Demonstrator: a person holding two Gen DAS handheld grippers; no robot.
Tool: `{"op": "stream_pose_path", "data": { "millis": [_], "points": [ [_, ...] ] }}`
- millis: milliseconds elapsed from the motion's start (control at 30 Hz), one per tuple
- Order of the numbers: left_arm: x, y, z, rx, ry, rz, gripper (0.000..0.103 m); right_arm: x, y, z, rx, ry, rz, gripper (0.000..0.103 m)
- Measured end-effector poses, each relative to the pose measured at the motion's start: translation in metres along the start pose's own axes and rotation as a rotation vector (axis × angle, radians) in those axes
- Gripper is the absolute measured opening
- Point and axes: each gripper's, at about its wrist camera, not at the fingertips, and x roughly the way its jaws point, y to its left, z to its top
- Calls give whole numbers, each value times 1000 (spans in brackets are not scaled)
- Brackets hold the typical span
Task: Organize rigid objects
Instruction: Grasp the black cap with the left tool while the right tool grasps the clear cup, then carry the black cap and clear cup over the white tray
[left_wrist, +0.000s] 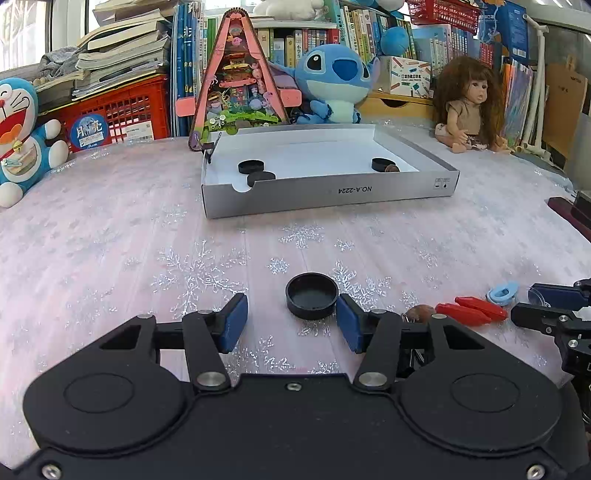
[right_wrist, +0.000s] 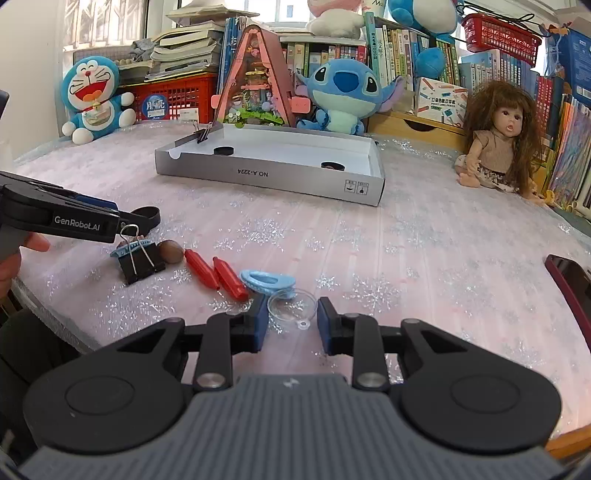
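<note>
A black round cap (left_wrist: 312, 295) lies on the pink snowflake cloth, just ahead of my open left gripper (left_wrist: 291, 325), near its right finger. My right gripper (right_wrist: 291, 323) is open with a clear suction cup (right_wrist: 291, 305) between its fingertips, on the cloth. Near it lie a blue clip (right_wrist: 266, 280), two red pieces (right_wrist: 216, 274), a brown nut (right_wrist: 171, 252) and a black binder clip (right_wrist: 139, 260). The grey box (left_wrist: 332, 192) holds black caps (left_wrist: 251, 166) and a nut.
Plush toys (left_wrist: 332, 81), a doll (left_wrist: 469, 107), a pink triangular model, red crates and books line the table's far edge behind the box. A dark red object (right_wrist: 569, 284) lies at the right edge. The left gripper body (right_wrist: 59, 218) shows at left in the right wrist view.
</note>
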Motion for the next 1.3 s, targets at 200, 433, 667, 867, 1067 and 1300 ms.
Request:
{"op": "stream_pose_path", "data": {
  "millis": [200,433,667,867,1067,1300],
  "points": [
    [2,1,2,-13,-4,-17,49,0,1,1,3,-4,-2,34],
    [6,1,4,-18,0,-36,30,2,2,7,9,-17,-14,34],
    [1,0,7,-14,-16,-37,30,5,1,16,23,-25,-34,33],
    [-4,6,21,-35,-34,-40,30,10,-7,30,48,-35,-47,33],
    [-2,16,48,-59,-66,-31,30,20,-17,49,69,-48,-58,33],
    [10,22,76,-78,-84,-18,30,35,-28,74,86,-71,-55,33]
  ]
}}
